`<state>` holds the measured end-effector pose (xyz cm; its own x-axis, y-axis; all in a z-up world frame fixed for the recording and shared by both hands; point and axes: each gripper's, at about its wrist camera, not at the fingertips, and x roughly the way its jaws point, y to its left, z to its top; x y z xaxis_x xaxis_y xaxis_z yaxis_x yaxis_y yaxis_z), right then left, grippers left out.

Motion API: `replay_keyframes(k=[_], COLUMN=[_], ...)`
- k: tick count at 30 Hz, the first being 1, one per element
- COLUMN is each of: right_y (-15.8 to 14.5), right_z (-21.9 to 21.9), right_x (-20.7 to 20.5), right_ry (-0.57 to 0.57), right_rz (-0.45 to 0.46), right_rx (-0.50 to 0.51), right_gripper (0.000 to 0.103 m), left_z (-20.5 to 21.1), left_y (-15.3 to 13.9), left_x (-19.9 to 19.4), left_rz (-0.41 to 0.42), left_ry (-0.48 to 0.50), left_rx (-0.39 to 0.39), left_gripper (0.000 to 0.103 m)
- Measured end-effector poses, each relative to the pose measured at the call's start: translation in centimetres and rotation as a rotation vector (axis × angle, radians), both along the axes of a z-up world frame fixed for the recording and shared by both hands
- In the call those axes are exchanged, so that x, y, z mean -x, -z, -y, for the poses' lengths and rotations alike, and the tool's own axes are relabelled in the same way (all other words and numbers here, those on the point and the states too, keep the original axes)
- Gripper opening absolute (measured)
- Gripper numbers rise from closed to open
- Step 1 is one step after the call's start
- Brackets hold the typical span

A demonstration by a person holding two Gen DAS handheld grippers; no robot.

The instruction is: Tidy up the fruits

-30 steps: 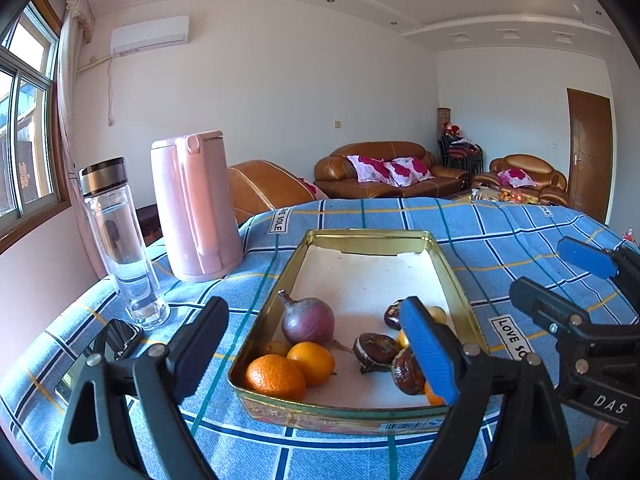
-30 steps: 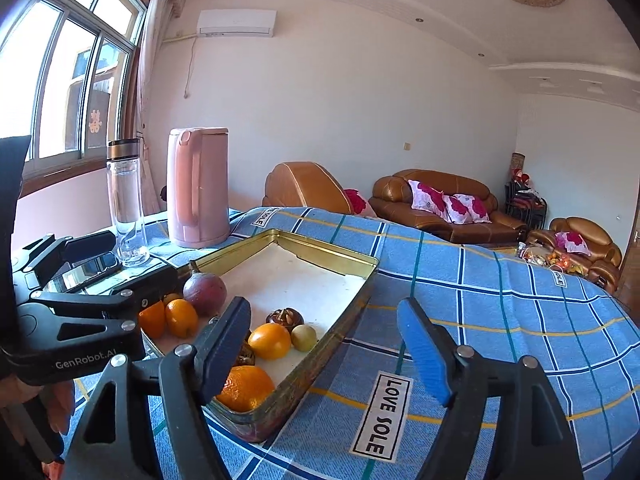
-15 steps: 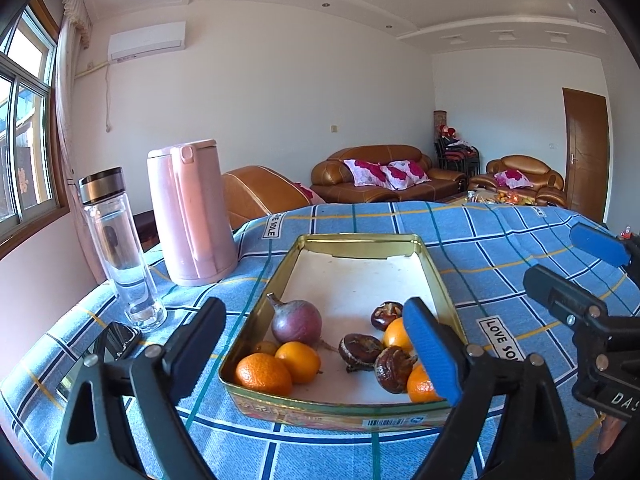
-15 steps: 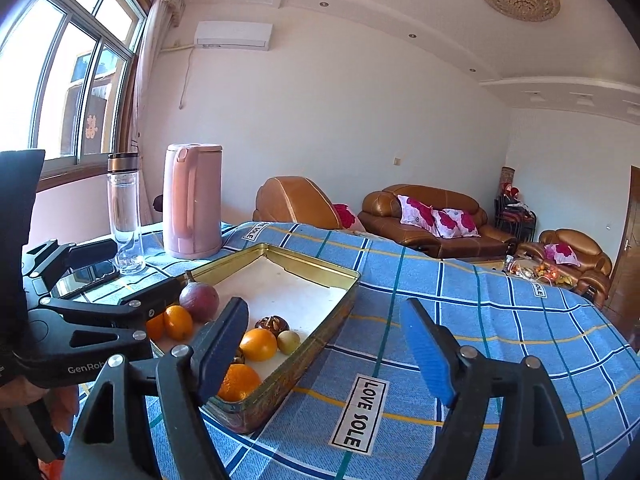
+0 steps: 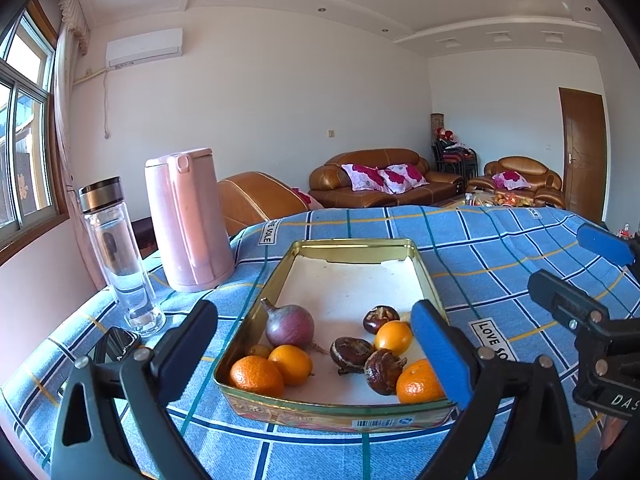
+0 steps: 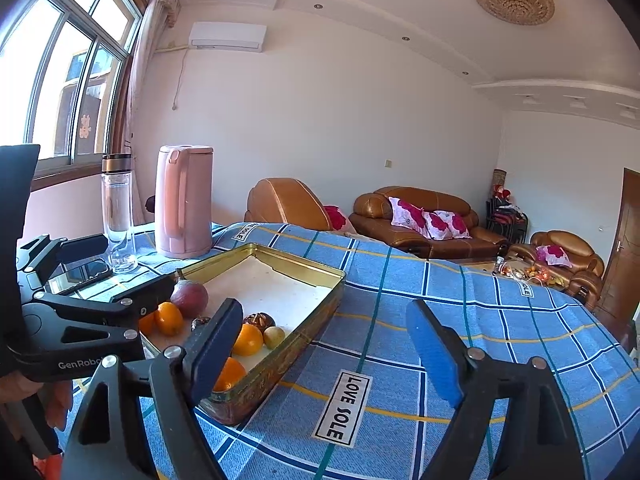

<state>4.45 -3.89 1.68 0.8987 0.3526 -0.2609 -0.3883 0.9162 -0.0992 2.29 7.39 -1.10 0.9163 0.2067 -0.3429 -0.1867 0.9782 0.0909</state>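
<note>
A gold tin tray [image 5: 352, 245] on the blue checked cloth holds several oranges [image 5: 256, 374], a purple round fruit [image 5: 290, 326] and dark brown fruits [image 5: 350, 354], all at its near end. My left gripper [image 5: 314, 312] hovers just before the tray's near edge, its jaws opening with nothing between them. My right gripper [image 6: 324, 316] stands to the right of the tray [image 6: 280, 364], over bare cloth, its jaws also opening and empty. It shows at the right edge of the left wrist view [image 5: 580, 264]. The left gripper [image 6: 116, 268] shows beside the fruit in the right wrist view.
A pink kettle [image 5: 186, 220] and a glass bottle [image 5: 116, 256] stand left of the tray, with a dark phone [image 5: 116, 344] lying in front of the bottle. Brown sofas [image 5: 376, 178] sit beyond the table. A hand [image 6: 60, 400] holds the left gripper.
Both grippers' jaws have spread wider. Both have drawn back a little from the tray, so more of the fruit shows between the left fingers. The fruit has not moved.
</note>
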Motion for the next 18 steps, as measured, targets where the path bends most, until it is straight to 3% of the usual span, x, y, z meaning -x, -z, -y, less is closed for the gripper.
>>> replay_keyframes(k=[18], right_y=[-0.6], right_z=[2.3], right_x=[0.7], right_ry=[0.039], right_rz=[0.035], right_rx=[-0.012], right_gripper=[0.09], left_z=[1.0], left_y=[-0.9], left_x=[0.4], left_rz=[0.023], left_ry=[0.021], left_rx=[-0.008], left_gripper=[0.103])
